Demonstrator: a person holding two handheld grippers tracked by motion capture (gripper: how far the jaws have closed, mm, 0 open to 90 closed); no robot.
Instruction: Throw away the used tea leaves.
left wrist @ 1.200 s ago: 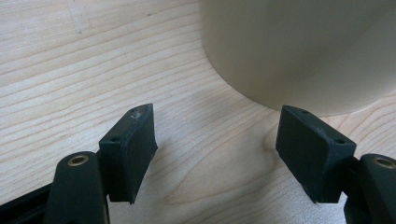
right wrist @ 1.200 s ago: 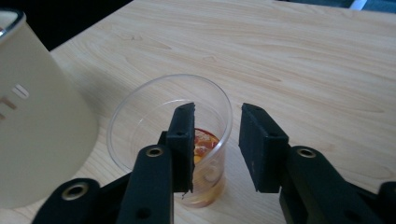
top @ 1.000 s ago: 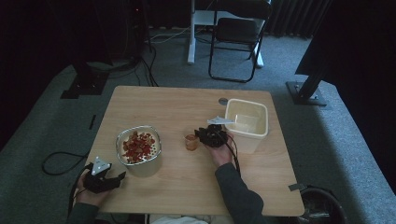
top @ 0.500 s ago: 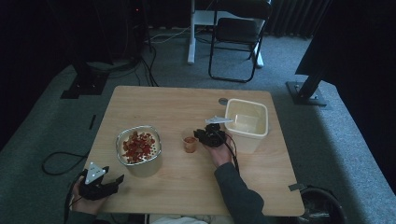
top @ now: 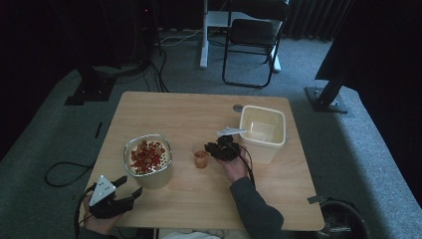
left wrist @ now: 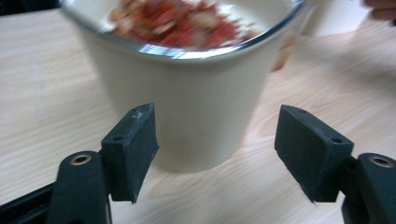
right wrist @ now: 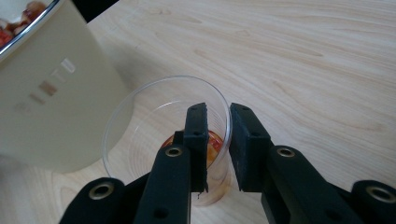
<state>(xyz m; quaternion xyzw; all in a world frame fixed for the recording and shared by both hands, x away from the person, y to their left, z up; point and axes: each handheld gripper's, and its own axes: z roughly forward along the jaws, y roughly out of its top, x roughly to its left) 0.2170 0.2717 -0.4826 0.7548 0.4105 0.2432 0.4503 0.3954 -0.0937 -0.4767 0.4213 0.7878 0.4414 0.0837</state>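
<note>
Dim rm, grey carpet [top: 74, 124], folding chair [top: 251, 35]

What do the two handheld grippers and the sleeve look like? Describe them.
Left gripper: black body, grey three-cornered plate on top, blocky black jaws with brass-coloured rivets. Right gripper: the same black build and plate, with a black cable trailing. The right forearm wears a dark grey sleeve.

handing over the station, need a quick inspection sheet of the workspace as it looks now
surface: wooden table, bare wood around the items
job's things: small clear cup with a few red pieces at the bottom; cream tub of red pieces beside it
clutter: empty cream container at the right
grippers: right gripper jaws pinch the cup's rim; left gripper jaws open, just been closing, facing the tub, apart from it
cables: black cable on the floor at left
surroundings: folding chair, grey carpet
</note>
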